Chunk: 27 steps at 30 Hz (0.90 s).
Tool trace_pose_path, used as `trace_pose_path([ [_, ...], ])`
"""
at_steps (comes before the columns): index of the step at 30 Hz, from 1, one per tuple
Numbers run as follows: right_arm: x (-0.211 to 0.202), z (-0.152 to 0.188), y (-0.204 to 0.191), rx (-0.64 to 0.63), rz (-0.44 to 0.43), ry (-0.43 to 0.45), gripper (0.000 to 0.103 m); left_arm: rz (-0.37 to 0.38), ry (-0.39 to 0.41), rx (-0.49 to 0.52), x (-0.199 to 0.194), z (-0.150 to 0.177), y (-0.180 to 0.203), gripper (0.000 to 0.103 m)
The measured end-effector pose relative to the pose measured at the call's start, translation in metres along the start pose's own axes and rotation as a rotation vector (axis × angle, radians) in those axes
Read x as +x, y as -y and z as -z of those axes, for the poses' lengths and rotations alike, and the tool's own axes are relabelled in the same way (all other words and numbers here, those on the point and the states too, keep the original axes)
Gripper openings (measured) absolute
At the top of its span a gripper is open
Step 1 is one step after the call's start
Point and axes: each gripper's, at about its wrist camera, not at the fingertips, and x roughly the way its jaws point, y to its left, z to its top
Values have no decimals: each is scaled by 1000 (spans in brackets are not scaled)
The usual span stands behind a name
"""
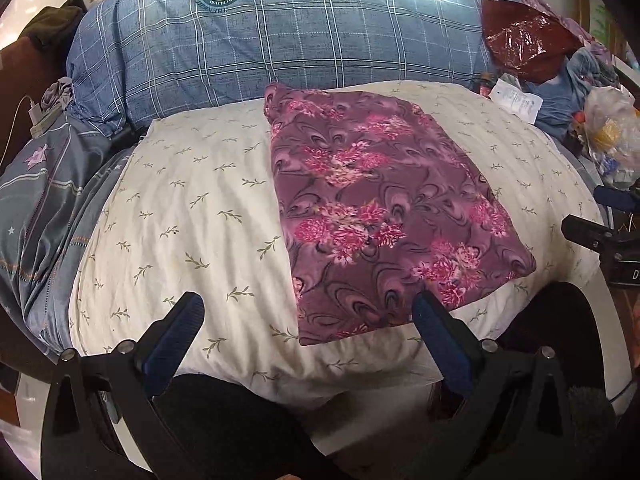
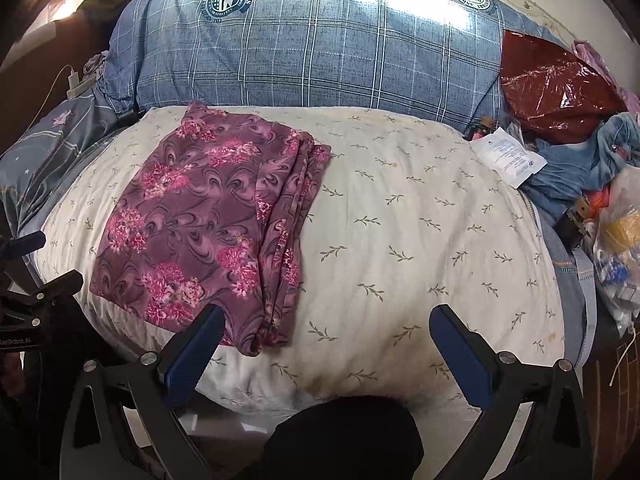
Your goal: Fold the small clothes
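A purple garment with pink flowers [image 1: 380, 208] lies folded in a flat rectangle on a cream pillow with a leaf print [image 1: 180, 220]. In the right wrist view the garment [image 2: 208, 220] lies left of centre on the pillow [image 2: 420, 240], its stacked folded edges on its right side. My left gripper [image 1: 308, 308] is open and empty, held over the pillow's near edge, its right finger just above the garment's near end. My right gripper [image 2: 326, 320] is open and empty, its left finger at the garment's near right corner.
A blue checked pillow [image 1: 280, 40] lies behind. A grey-blue star-print cover [image 1: 44, 200] is at left. At right are a red plastic bag [image 2: 556, 84], a white paper [image 2: 508, 156], blue jeans [image 2: 580, 160] and a clear bag of items [image 2: 620, 248].
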Motion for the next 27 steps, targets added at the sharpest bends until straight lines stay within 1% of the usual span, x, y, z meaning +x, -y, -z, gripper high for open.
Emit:
trace_pose_path([
  [8,2,2,0,-5,16,-7,103,5,-7,19,1,0,6,103],
  [18,5,0,4,-1,11,-20,103,24,-10,38,1,-1,15,103],
  [27,8,0,2,-6,11,-34,103,54,-18,47,1,-1,19,103],
])
